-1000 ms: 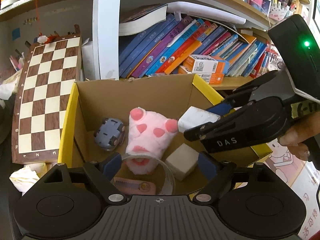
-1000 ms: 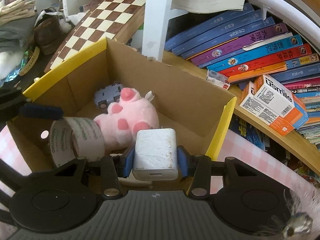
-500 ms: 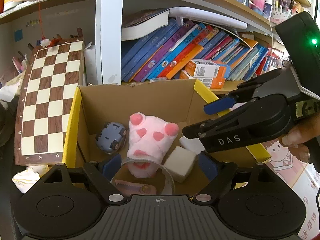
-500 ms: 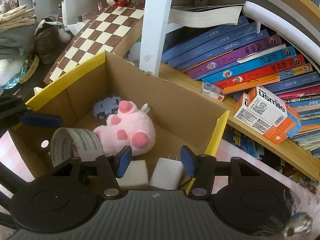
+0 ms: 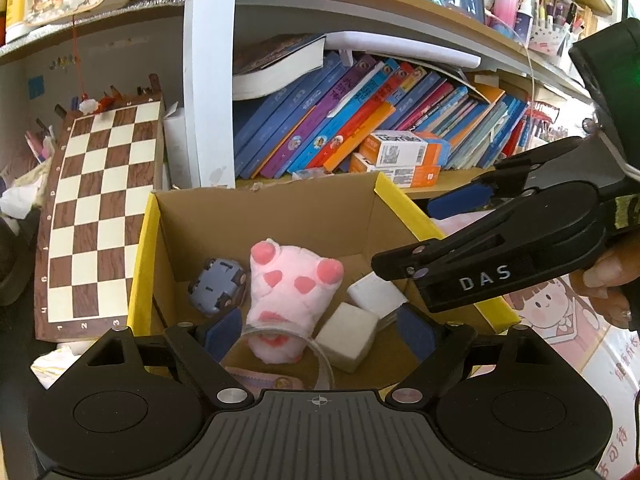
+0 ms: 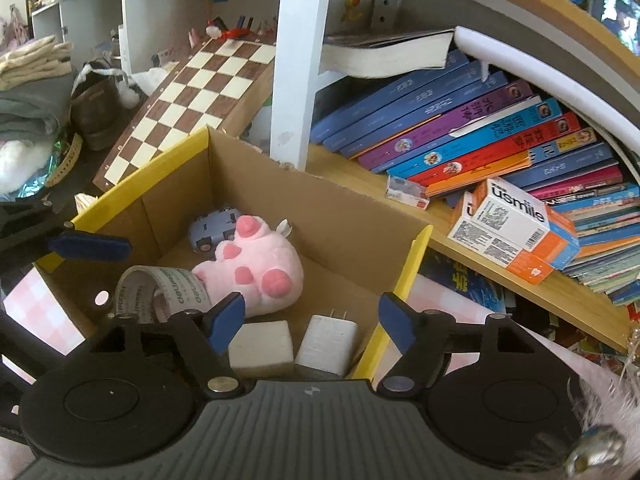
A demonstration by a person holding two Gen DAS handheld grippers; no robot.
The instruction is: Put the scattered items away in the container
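Observation:
The cardboard box (image 5: 146, 264) with yellow rims (image 6: 412, 268) holds a pink plush paw (image 5: 292, 292) (image 6: 256, 276), a grey toy car (image 5: 218, 288) (image 6: 214, 230) and a pale cube (image 5: 348, 336) (image 6: 260, 344). A white charger plug (image 6: 328, 340) (image 5: 376, 296) lies beside the cube. My right gripper (image 6: 310, 312) (image 5: 416, 236) hovers over the box's right side. Its jaws are opening, with nothing between the pads. A tape roll (image 6: 160, 292) (image 5: 326, 364) stands by the near wall. My left gripper (image 5: 318, 326) is open just above it, not pressing on it.
A chessboard (image 5: 96, 216) leans left of the box. Behind it are a white shelf post (image 5: 208, 80), slanted books (image 5: 360, 120) and orange-and-white cartons (image 6: 516, 232). Folded clothes (image 6: 32, 92) are piled far left. A pink checked cloth (image 6: 32, 312) lies under the box.
My right gripper opened and let go of the white charger, which dropped into the box beside the cube. That gripper also rose a little. The left gripper stayed put.

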